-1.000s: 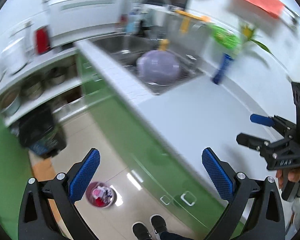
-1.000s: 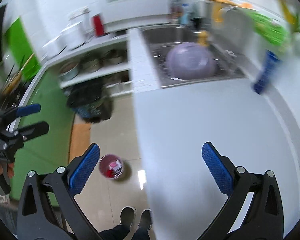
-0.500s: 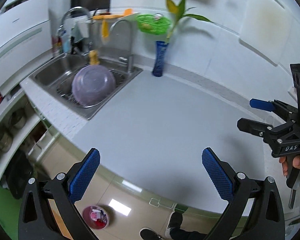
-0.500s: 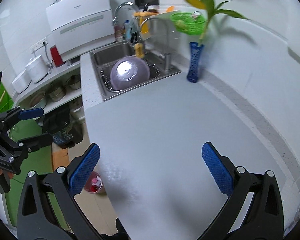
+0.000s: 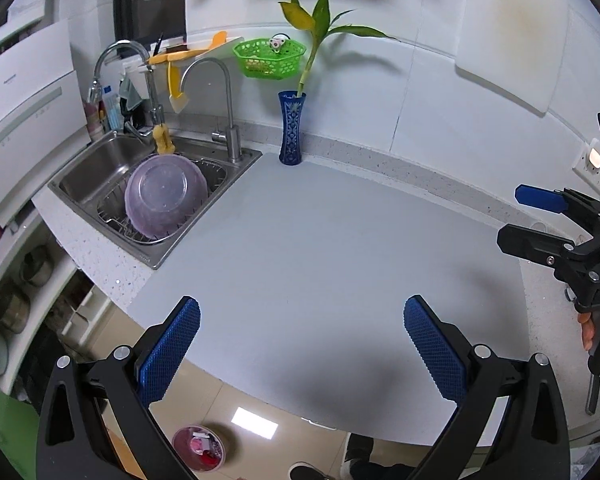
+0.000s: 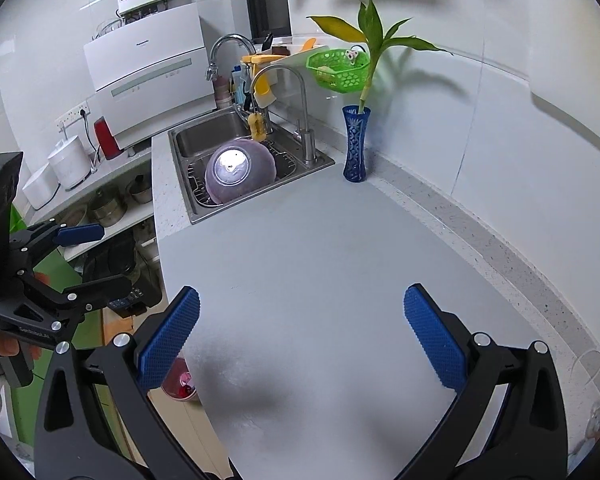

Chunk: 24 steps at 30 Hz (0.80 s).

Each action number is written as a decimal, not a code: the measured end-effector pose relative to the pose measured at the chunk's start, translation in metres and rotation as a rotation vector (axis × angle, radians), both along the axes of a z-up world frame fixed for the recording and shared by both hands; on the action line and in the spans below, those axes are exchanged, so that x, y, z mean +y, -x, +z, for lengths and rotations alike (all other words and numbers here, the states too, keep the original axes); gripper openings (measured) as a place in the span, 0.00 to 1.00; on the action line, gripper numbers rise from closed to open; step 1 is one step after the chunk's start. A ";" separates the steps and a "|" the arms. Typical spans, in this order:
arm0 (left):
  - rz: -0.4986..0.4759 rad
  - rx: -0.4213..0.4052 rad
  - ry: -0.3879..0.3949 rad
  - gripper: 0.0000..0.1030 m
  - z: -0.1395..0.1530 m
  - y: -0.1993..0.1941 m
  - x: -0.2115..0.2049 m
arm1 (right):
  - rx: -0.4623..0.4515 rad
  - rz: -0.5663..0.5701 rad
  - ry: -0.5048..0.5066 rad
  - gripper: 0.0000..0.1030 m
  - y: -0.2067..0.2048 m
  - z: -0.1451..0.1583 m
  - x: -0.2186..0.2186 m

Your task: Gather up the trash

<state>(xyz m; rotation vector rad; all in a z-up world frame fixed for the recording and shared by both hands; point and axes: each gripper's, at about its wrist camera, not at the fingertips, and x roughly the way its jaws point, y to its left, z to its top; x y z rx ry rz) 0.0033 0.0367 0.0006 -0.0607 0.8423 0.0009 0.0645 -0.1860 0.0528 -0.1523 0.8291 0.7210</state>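
Note:
A small pink bin with scraps inside stands on the floor below the counter edge. In the right wrist view the pink bin peeks out behind a finger. My left gripper is open above the grey countertop, nothing between its blue pads. My right gripper is open too, over the same countertop. Each shows in the other's view, held by a hand: the right gripper at the far right, the left gripper at the left, off the counter edge.
A steel sink holds an upturned purple bowl in a wire rack. A blue vase with a green stalk stands at the back wall. Shelves with pots and a black bag sit left of the counter. A person's shoes are below.
Both cameras have swung from the floor and green cabinet fronts up onto the countertop, and the blur has settled. Both grippers have stayed open and hold nothing.

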 end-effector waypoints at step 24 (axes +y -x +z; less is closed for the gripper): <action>0.029 0.036 0.010 0.95 -0.005 -0.008 -0.011 | 0.001 0.015 -0.002 0.97 -0.001 -0.003 -0.006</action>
